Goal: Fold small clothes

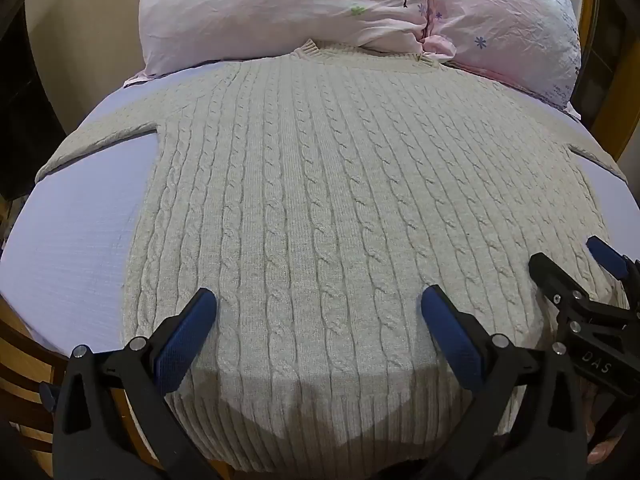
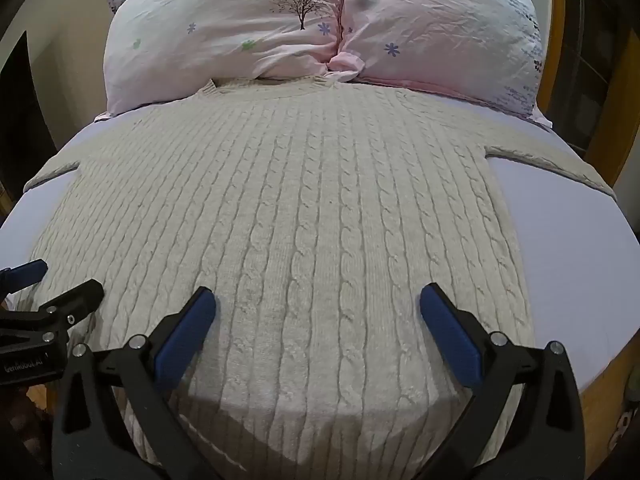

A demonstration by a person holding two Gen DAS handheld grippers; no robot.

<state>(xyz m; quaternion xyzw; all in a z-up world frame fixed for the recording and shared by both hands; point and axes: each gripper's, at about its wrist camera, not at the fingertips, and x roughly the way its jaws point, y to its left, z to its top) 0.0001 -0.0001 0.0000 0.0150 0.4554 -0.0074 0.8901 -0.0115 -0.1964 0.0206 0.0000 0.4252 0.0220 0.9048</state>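
Observation:
A cream cable-knit sweater [image 1: 320, 200] lies flat on the bed, collar at the far end by the pillows, both sleeves spread out to the sides. It also fills the right wrist view [image 2: 300, 220]. My left gripper [image 1: 319, 304] is open and empty, hovering over the hem's left half. My right gripper [image 2: 318, 304] is open and empty over the hem's right half. The right gripper shows at the right edge of the left wrist view [image 1: 576, 268]; the left gripper shows at the left edge of the right wrist view [image 2: 60, 280].
Two pink floral pillows [image 1: 320, 8] lie at the head of the bed, touching the collar. The lilac sheet [image 1: 80, 232] shows either side of the sweater. A wooden bed frame [image 2: 600, 392] edges the mattress.

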